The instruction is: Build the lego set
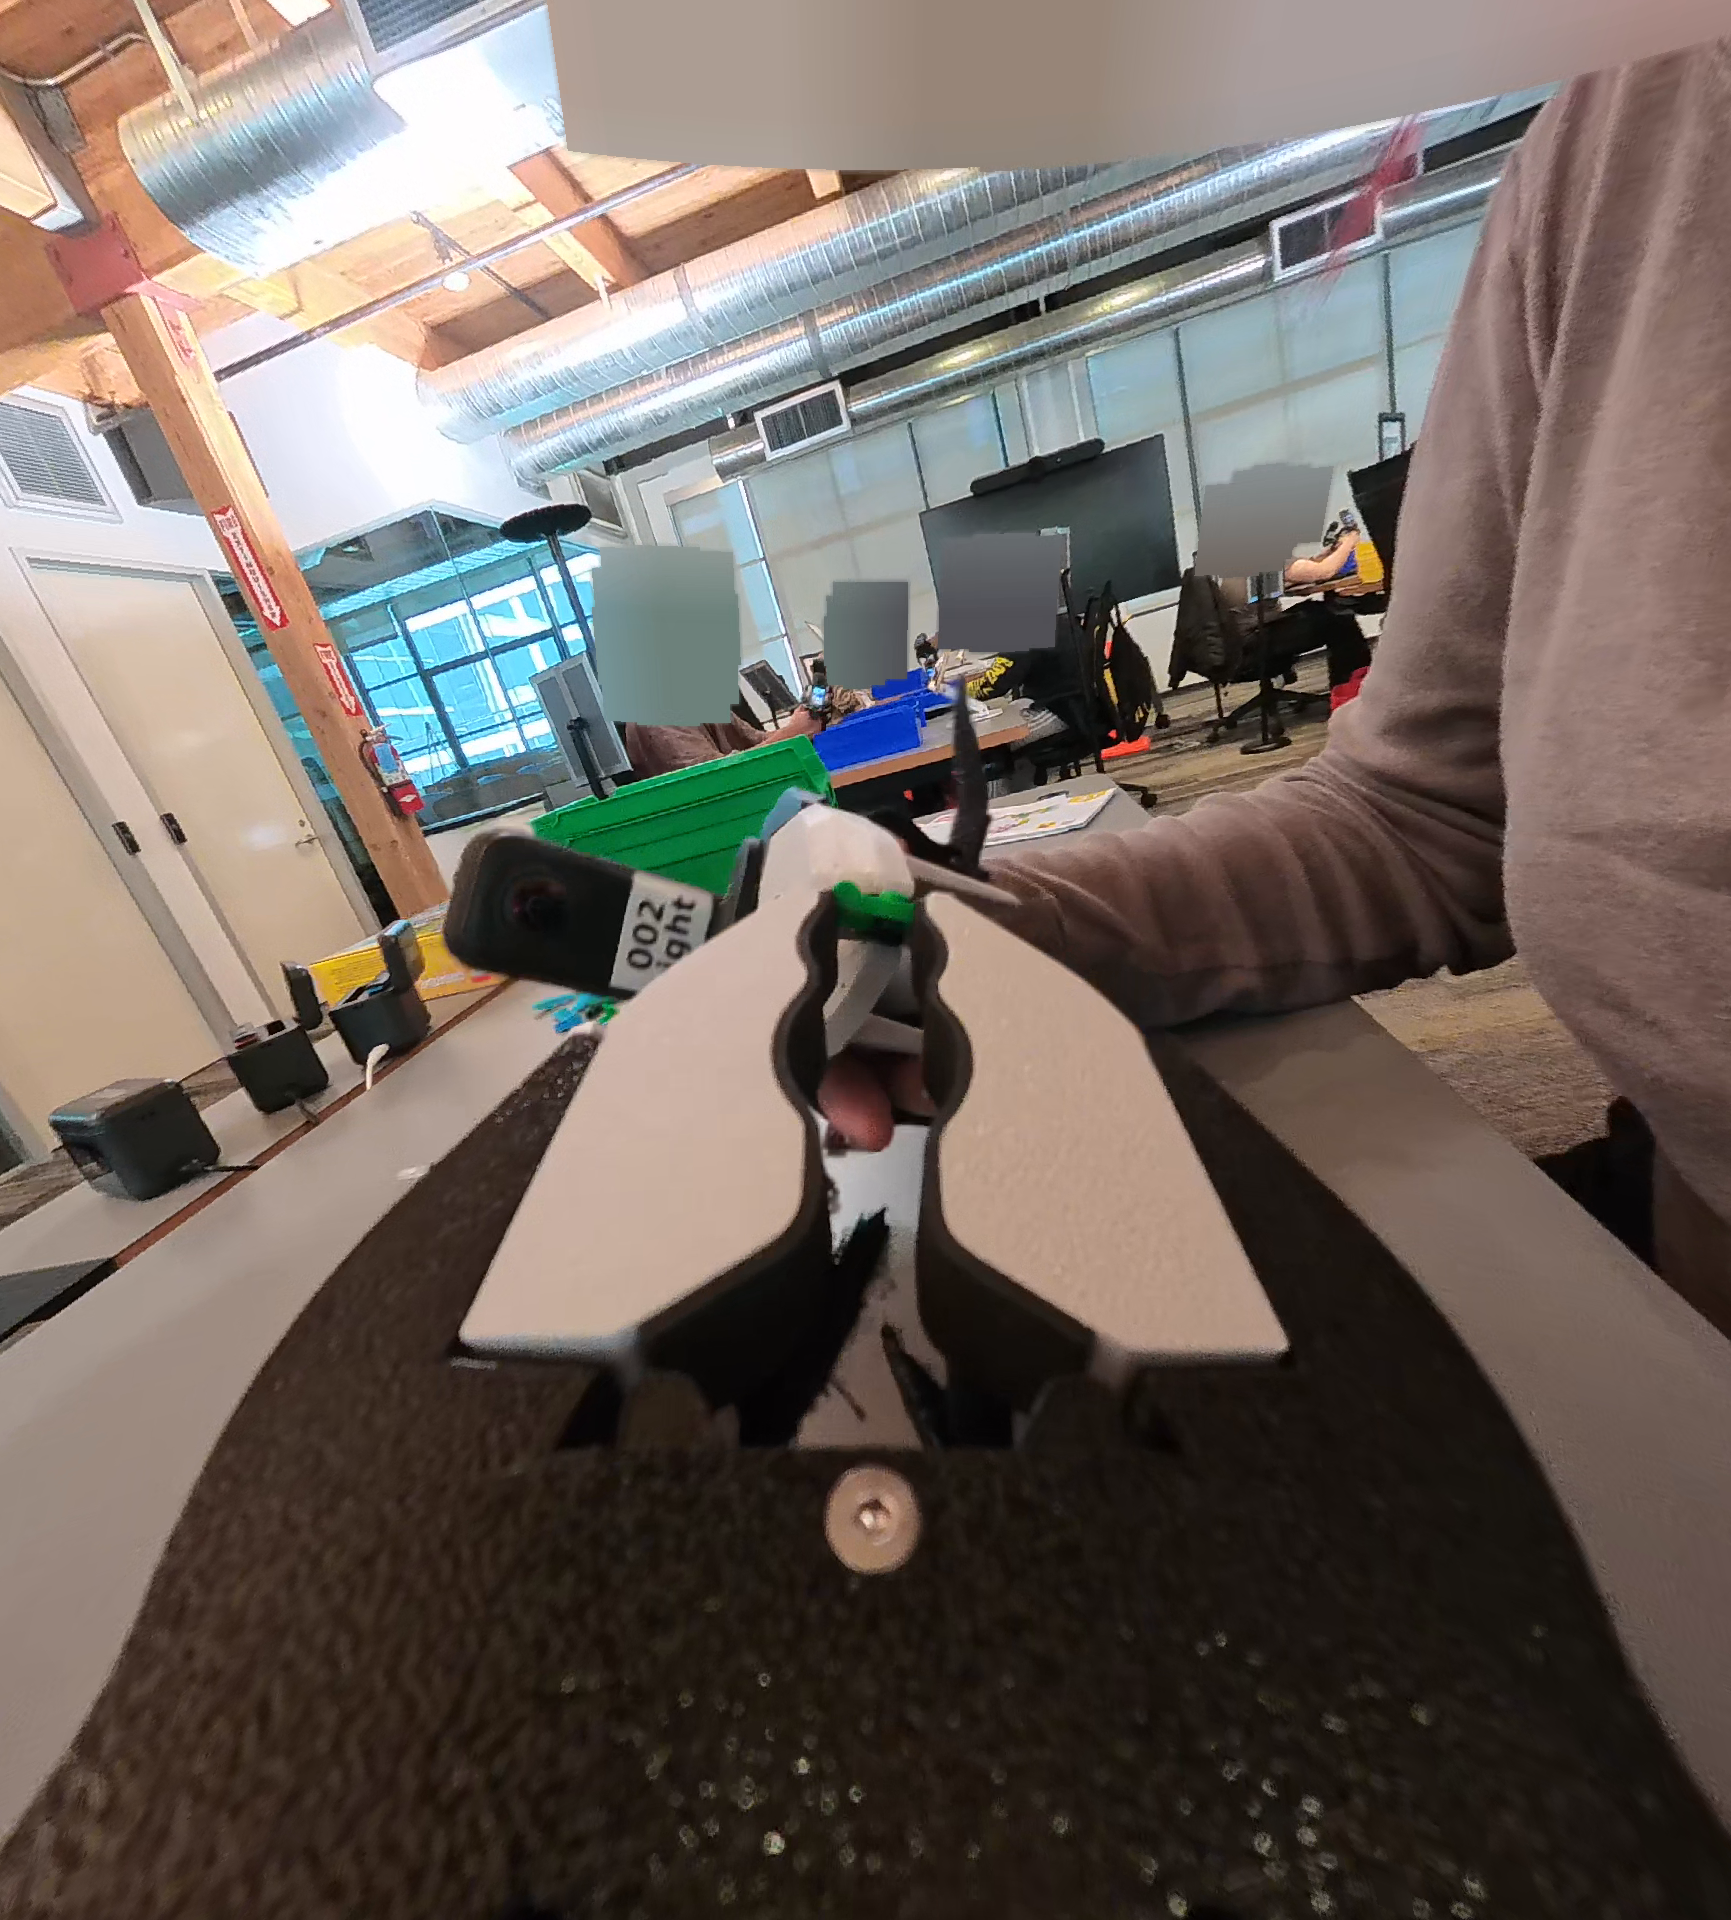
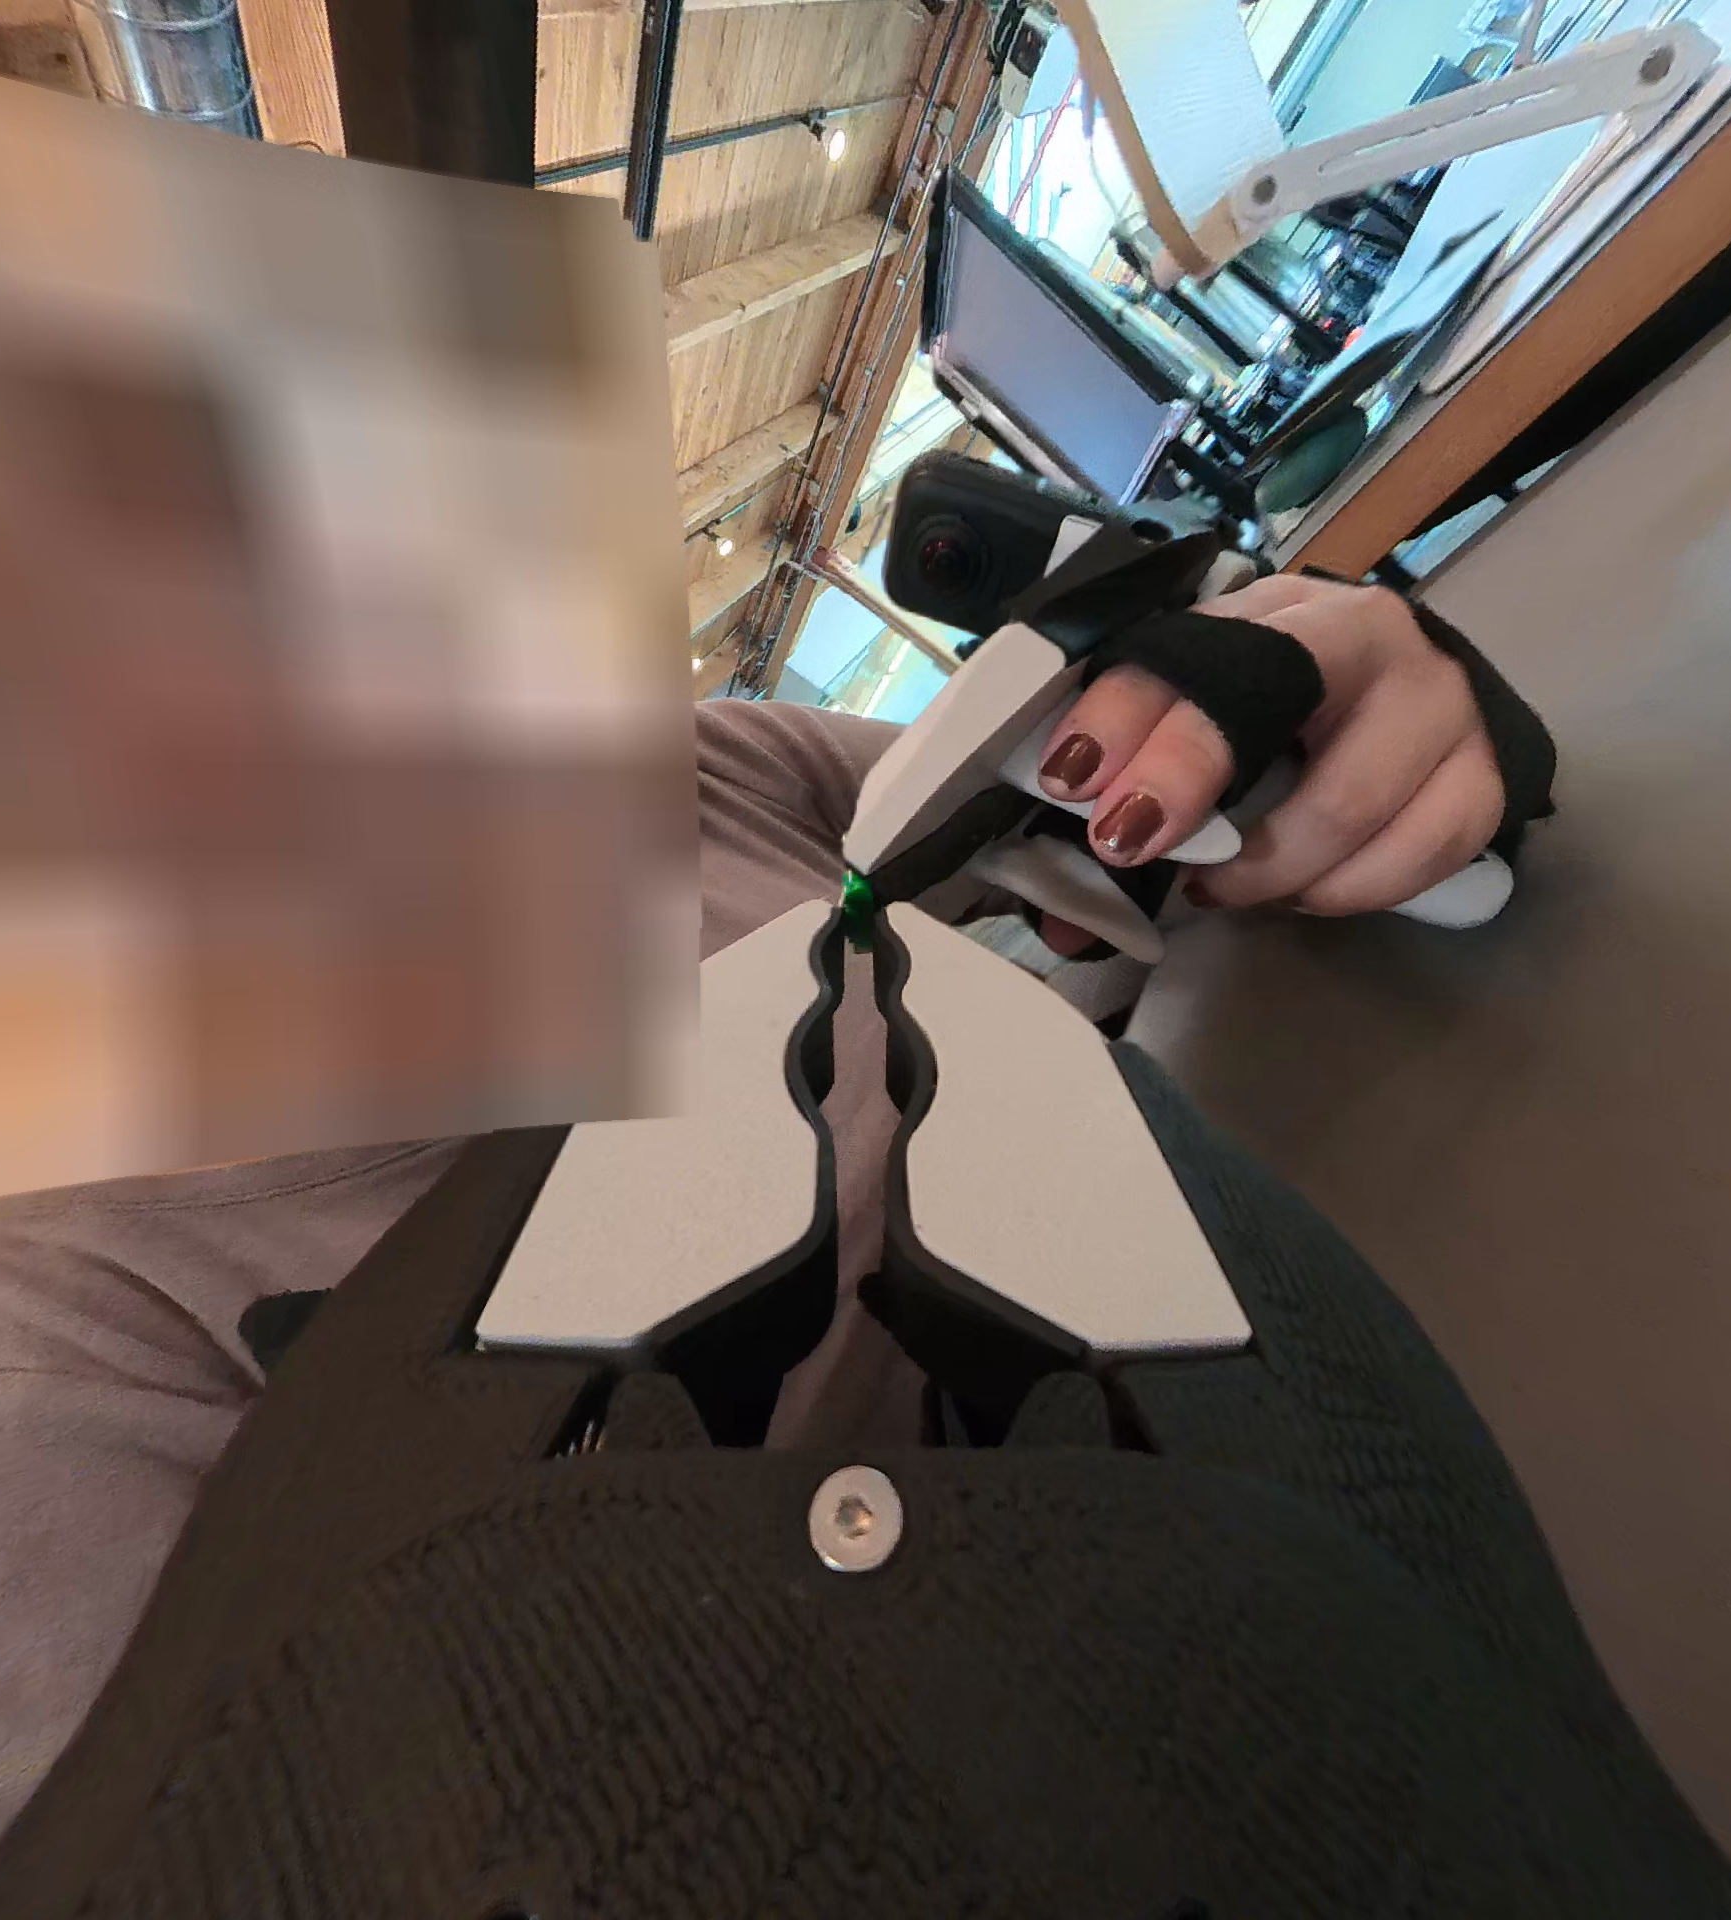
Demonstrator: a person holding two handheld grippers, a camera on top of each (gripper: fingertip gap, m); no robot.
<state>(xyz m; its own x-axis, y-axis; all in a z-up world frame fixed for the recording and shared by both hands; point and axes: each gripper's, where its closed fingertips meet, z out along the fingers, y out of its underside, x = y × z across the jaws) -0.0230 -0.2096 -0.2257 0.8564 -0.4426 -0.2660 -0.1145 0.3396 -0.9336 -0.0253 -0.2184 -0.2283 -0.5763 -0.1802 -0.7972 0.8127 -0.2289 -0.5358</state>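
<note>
A small green lego piece (image 1: 871, 906) is held in the air between both grippers, above the grey table (image 1: 217, 1299). My left gripper (image 1: 869, 925) is shut on it at the fingertips. My right gripper (image 2: 856, 935) is shut on the same green piece (image 2: 855, 902) from the opposite side. In the left wrist view the right gripper (image 1: 866, 878) comes in from the upper left, its camera facing me. In the right wrist view the left gripper (image 2: 866, 881) comes in from the upper right, held by a hand (image 2: 1360, 748) in a black fingerless glove. Most of the piece is hidden by the fingertips.
A green bin (image 1: 695, 821) and blue bins (image 1: 871, 727) stand behind. A yellow box (image 1: 383, 971), black charger boxes (image 1: 134, 1138), loose small lego pieces (image 1: 575, 1008) and an instruction booklet (image 1: 1037, 816) lie on the table. The person's grey-sleeved arm (image 1: 1256, 883) is at right.
</note>
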